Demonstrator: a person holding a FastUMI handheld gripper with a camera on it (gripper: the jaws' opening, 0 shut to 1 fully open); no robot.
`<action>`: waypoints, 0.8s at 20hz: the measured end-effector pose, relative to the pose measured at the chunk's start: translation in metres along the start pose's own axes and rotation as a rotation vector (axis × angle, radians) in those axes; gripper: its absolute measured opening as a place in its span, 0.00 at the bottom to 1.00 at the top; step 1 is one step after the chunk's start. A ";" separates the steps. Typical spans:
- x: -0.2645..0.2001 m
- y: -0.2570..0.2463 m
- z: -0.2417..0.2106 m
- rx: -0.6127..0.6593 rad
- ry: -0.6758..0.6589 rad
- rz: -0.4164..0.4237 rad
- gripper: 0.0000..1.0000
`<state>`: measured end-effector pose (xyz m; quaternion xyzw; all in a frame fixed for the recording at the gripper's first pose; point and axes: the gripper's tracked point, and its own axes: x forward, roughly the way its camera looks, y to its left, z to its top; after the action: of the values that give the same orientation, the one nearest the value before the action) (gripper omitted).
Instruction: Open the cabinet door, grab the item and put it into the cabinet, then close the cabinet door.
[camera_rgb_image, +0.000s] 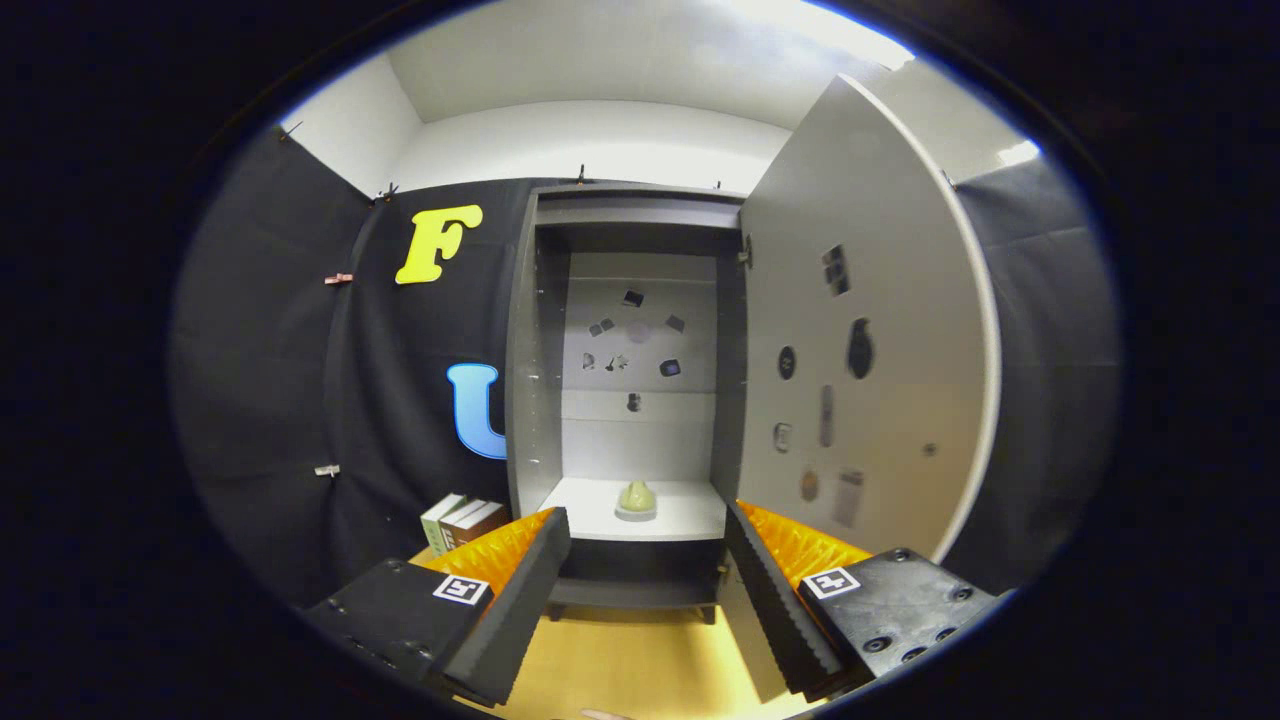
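The white cabinet shelf (690, 515) carries a pale-green pear-shaped item (636, 497).

The gripper (640, 600) is seen with two long fingers (520, 600), set apart, whose inner faces are ribbed. Each finger is mounted on a black block. A square coded tag (461, 589) is fixed to each block. Recessed screws (905, 653) are noted on the right block.
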<state>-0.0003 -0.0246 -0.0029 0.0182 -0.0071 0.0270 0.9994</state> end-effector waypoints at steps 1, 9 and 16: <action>-0.010 -0.018 0.001 -0.001 0.001 -0.007 0.98; -0.059 -0.139 0.018 0.021 -0.057 -0.071 0.98; -0.050 -0.214 -0.003 0.074 -0.027 -0.161 0.98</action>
<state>-0.0386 -0.2403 -0.0139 0.0562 -0.0183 -0.0536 0.9968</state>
